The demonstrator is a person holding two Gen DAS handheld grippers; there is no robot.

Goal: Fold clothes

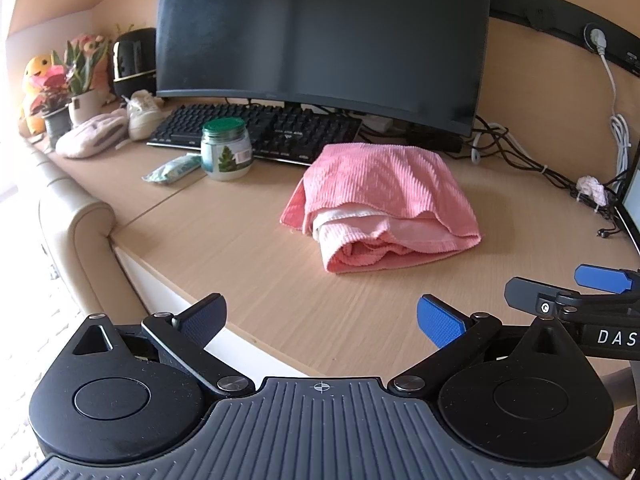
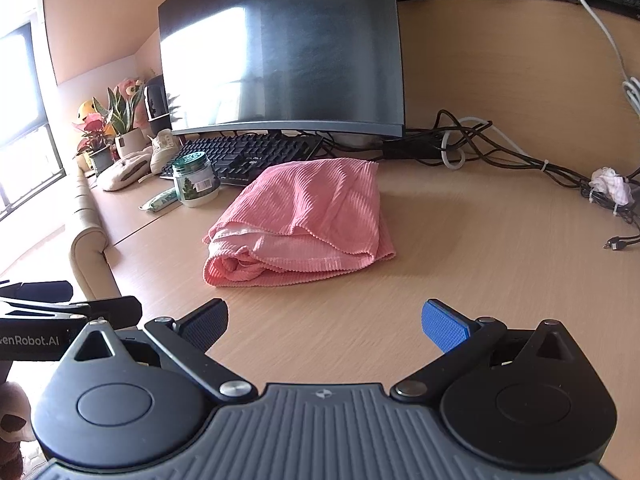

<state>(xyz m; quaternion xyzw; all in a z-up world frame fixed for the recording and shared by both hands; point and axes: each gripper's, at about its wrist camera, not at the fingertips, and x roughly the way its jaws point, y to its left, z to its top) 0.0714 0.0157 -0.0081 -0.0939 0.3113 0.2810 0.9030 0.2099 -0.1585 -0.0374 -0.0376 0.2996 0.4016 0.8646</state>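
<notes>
The counter [image 1: 248,264] holds the folded pink garment [image 1: 384,204] mid-frame; my left tool [image 1: 322,320] and right tool [image 2: 324,320] hang back, spread wide, empty, clear of it.

The folded cloth [image 1: 384,200] was pink with fine ribbing, its inner layers a paler pinkish white. The desk [image 1: 248,248] was light wood with a faint grain. The monitor [image 1: 320,36] and the keyboard [image 1: 260,128] were black. The jar [image 1: 226,148] was white with a green lid and a green tree printed on it. The left gripper [image 1: 320,318] was black with blue ridged pads [image 1: 438,320], and so was the right gripper [image 2: 324,322].
</notes>
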